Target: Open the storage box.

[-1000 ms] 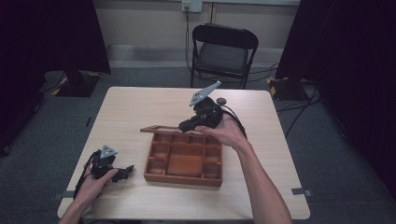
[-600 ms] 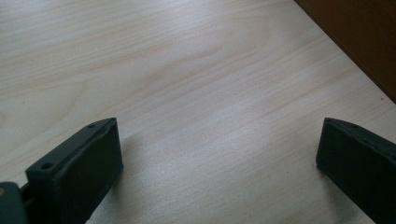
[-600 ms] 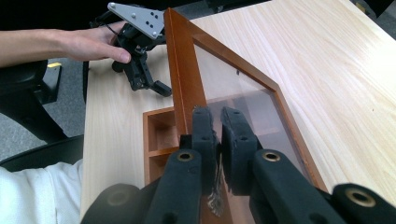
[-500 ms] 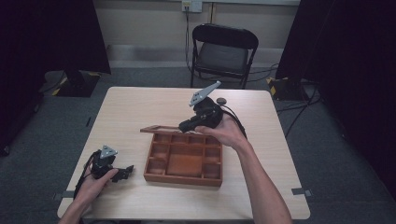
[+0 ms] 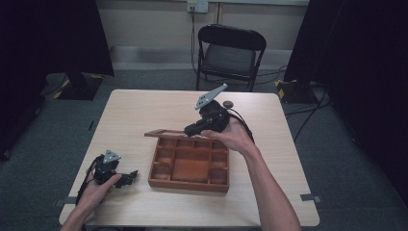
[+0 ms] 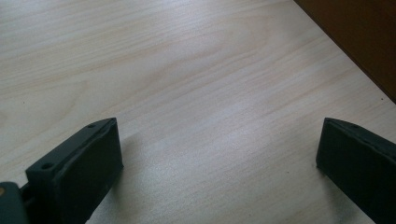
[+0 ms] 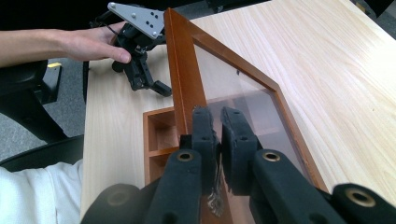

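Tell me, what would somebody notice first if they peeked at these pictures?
Probably the wooden box with many little compartments in the middle of the pale table. The right tongs are shut on the frame of its glass lid, which is swung up at the box's far edge. The left tongs rest on the table to the left of the box, jaws wide apart with nothing between them.

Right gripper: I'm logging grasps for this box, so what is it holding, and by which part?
The right gripper is shut on the glass-paned lid of the wooden box, pinching the lid's wooden frame edge.
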Tool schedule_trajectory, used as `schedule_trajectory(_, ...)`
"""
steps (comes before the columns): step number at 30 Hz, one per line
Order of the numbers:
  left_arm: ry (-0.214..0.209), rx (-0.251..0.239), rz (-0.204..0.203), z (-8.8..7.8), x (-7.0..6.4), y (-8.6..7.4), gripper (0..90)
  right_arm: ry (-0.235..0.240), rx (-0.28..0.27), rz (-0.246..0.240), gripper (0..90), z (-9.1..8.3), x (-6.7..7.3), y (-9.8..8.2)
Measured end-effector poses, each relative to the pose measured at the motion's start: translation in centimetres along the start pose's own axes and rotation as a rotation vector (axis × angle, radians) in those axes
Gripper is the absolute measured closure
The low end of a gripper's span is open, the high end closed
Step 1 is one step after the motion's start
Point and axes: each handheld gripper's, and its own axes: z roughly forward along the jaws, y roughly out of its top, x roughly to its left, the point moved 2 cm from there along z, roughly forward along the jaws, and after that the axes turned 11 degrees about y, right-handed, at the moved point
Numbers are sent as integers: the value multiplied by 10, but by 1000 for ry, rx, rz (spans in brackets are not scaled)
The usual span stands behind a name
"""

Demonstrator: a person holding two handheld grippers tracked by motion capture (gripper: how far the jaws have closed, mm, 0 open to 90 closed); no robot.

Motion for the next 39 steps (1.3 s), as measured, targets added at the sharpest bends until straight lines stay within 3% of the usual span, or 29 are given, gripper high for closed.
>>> schedule_trajectory(39, 0, 0, 0, 0, 0, 0, 0, -1, 2, 1, 846, 0, 1, 0)
